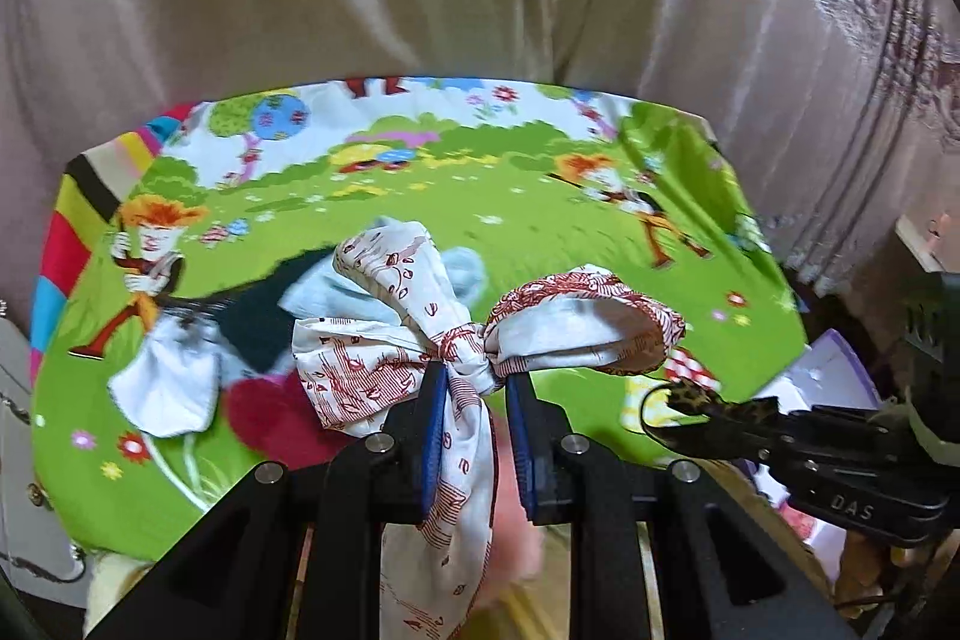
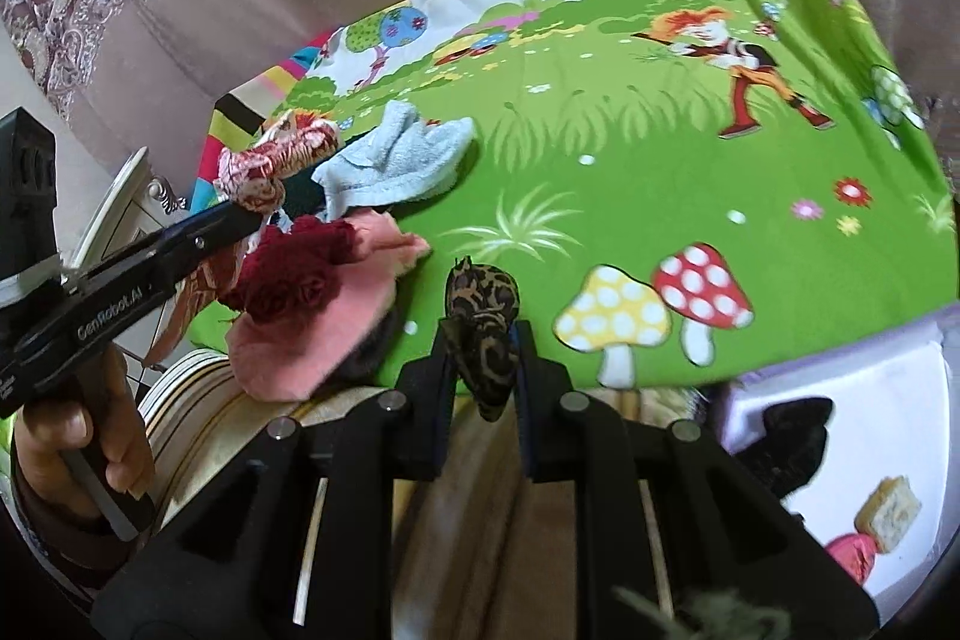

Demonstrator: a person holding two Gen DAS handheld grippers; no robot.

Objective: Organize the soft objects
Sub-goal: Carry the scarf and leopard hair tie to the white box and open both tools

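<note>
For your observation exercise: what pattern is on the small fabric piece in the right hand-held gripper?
Leopard print, tan with dark spots, on the fabric piece; clearest in the right wrist view.

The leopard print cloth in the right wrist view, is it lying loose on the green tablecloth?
No, the leopard print cloth is pinched between the jaws of the right gripper, lifted in front of the green tablecloth.

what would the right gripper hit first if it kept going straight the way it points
Probably bare green cartoon-print cloth; the right gripper, shut on a leopard-print fabric piece, has nothing else ahead, though depth is unclear.
</note>
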